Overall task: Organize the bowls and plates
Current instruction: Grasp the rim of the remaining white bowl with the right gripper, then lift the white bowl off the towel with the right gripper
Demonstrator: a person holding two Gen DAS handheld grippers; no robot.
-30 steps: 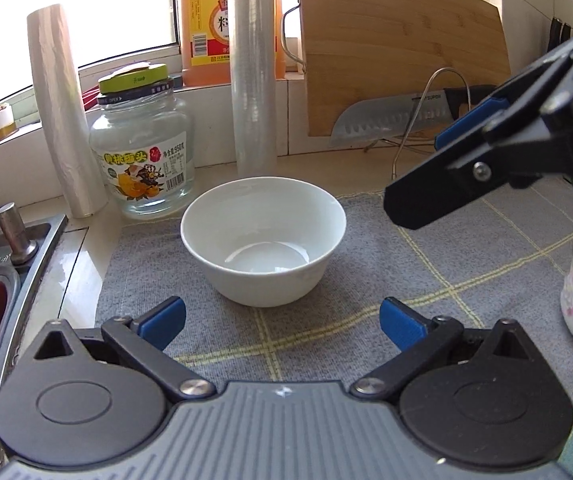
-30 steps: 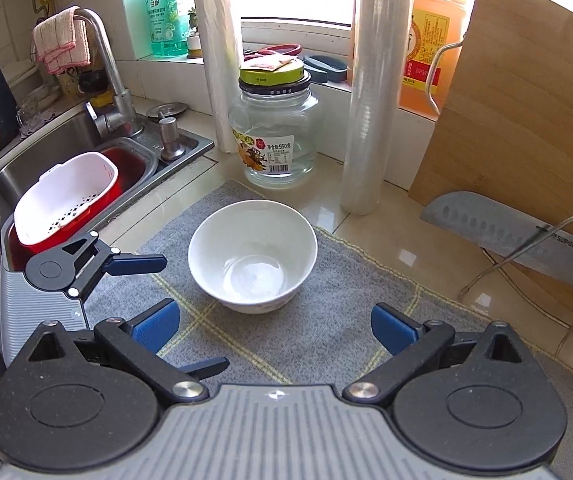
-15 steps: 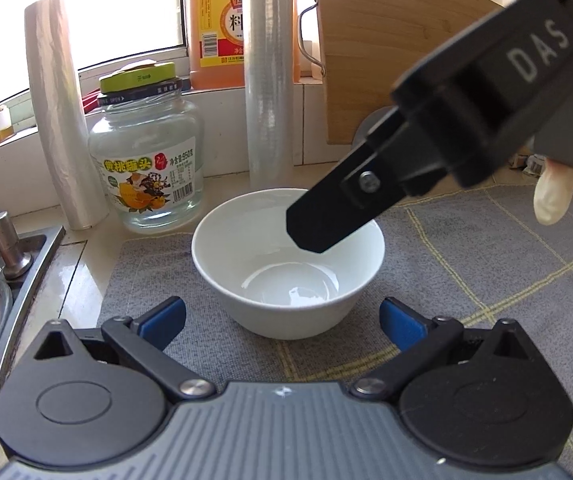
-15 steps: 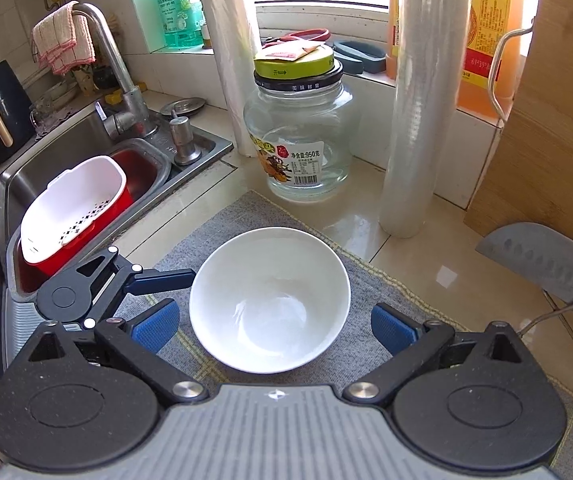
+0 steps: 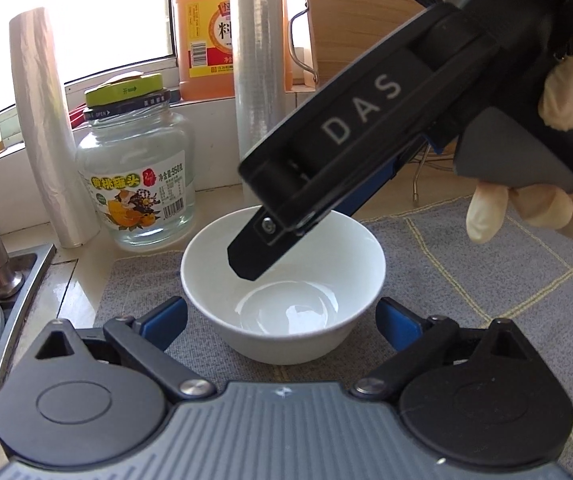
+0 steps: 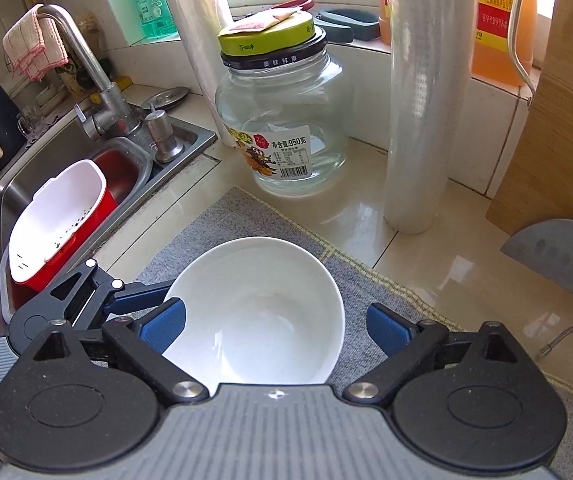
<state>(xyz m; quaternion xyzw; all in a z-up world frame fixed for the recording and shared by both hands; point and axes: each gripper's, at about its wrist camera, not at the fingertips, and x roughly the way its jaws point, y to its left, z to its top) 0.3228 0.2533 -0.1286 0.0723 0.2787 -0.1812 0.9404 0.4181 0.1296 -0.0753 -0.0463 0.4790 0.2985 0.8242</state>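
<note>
An empty white bowl [image 5: 282, 312] stands upright on a grey checked mat [image 5: 466, 264]. My left gripper [image 5: 282, 316] is open, its blue pads on either side of the bowl's near wall and apart from it. My right gripper [image 6: 276, 324] is open and hangs just above the bowl [image 6: 254, 312], one pad over the left rim, the other outside the right rim. In the left wrist view the right gripper's body [image 5: 346, 148] reaches down over the bowl from the upper right. The left gripper's finger [image 6: 86, 296] shows at the bowl's left in the right wrist view.
A glass jar with a green lid [image 6: 286, 120], a cling film roll [image 6: 422, 100], a paper roll [image 5: 46, 128] and an orange jug [image 5: 214, 28] stand behind the mat. A sink [image 6: 70, 168] with a red and white strainer basket [image 6: 54, 224] lies left. A cleaver [image 6: 558, 260] rests right.
Both grippers have moved closer to the bowl. The right gripper has come down over it from the right, so the bowl now lies between its pads.
</note>
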